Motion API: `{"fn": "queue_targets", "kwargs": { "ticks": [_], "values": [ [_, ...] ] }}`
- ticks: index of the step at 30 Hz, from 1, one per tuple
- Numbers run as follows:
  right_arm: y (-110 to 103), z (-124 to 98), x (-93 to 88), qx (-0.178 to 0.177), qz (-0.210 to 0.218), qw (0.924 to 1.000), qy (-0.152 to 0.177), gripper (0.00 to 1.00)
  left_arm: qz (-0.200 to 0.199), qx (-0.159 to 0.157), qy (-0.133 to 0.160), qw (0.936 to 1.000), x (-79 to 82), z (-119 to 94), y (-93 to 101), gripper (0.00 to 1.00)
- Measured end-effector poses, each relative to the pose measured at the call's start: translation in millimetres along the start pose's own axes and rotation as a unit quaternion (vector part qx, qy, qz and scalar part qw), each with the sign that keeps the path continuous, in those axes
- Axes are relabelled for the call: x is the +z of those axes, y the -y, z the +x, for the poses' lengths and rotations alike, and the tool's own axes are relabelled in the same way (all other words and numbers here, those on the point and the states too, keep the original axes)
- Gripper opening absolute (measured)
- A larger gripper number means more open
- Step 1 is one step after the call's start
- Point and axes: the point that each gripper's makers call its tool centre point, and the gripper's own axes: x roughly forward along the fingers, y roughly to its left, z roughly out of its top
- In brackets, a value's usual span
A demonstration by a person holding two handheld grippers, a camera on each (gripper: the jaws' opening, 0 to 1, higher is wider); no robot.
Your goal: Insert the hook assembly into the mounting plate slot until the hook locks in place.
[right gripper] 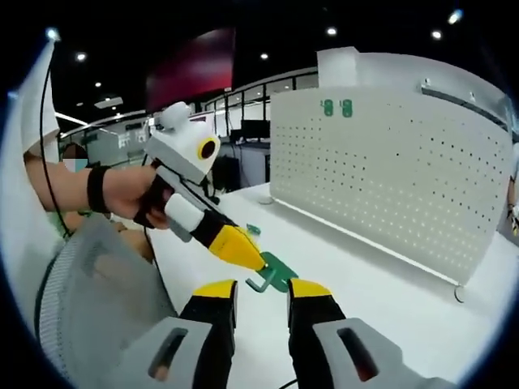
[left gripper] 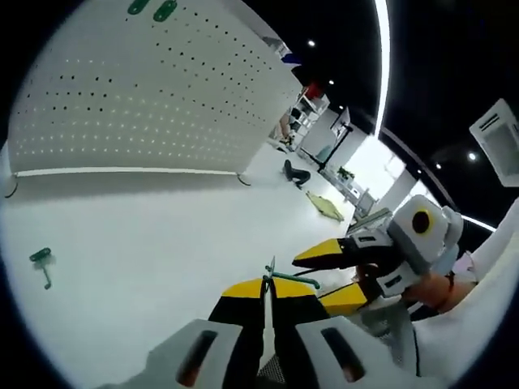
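Two tools meet at a green hook (right gripper: 274, 273): left tool (left gripper: 267, 288) clamps it, right tool (right gripper: 261, 285) open around it, pegboard (right gripper: 389, 174) beyond.

The white table (left gripper: 146, 243) is wide and bare toward 10 o'clock. One small green hook (left gripper: 41, 261) lies at 9 o'clock. The big pegboard (left gripper: 154, 97) blocks the way at 12 o'clock.

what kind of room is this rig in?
Probably an open-plan office or lab set up for data collection: a white table with a standing white pegboard, desks with monitors behind, and a dark ceiling with spotlights.
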Motion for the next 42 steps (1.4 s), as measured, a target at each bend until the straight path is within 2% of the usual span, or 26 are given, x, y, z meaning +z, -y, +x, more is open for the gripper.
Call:
{"fn": "queue_targets", "kwargs": {
  "ticks": [7,9,19,24,26,29,32,33,35,42],
  "values": [
    [-1.1,1.7,-0.1,-0.003,-0.035,0.9993,-0.012,0.17,-0.027,-0.009,-0.013,0.9995,-2.5,0.8,4.0,0.02],
    [-1.8,2.5,-1.1,-0.002,-0.042,0.999,-0.016,0.17,-0.03,-0.007,-0.026,0.9992,-6.7,1.5,3.6,0.02],
    [-5.5,5.5,-5.7,-0.007,-0.114,0.9924,-0.047,0.14,-0.049,-0.004,-0.043,0.9979,-12.4,0.8,5.2,0.02],
    [-4.3,6.9,-9.8,-0.015,-0.16,0.9846,-0.07,0.11,-0.062,0.004,-0.043,0.9971,-13.0,-2.5,2.0,0.02],
    [-6.3,7.8,-9.6,-0.01,-0.165,0.9837,-0.069,0.11,-0.066,0.001,-0.047,0.9968,-14.2,-2.8,2.9,0.02],
    [-6.1,8.7,-10.3,-0.012,-0.199,0.9769,-0.077,0.1,-0.074,0.005,-0.051,0.9959,-16.9,-2.4,0.9,0.02],
    [-6.9,9.6,-11.5,-0.012,-0.211,0.974,-0.083,0.09,-0.081,0.002,-0.051,0.9954,-17.4,-2.6,1.9,0.02],
    [-6.0,9.8,-10.5,-0.014,-0.232,0.9692,-0.083,0.09,-0.088,0.001,-0.055,0.9946,-18.7,-2.2,2.7,0.02],
    [-8.3,10.6,-13.9,-0.01,-0.246,0.9646,-0.094,0.09,-0.088,0.003,-0.06,0.9943,-20.1,-2.2,2.7,0.02],
    [-11.9,12.0,-17.1,-0.004,-0.272,0.957,-0.102,0.07,-0.087,0.005,-0.072,0.9936,-24.4,-1.2,4.4,0.02]
  ]
}}
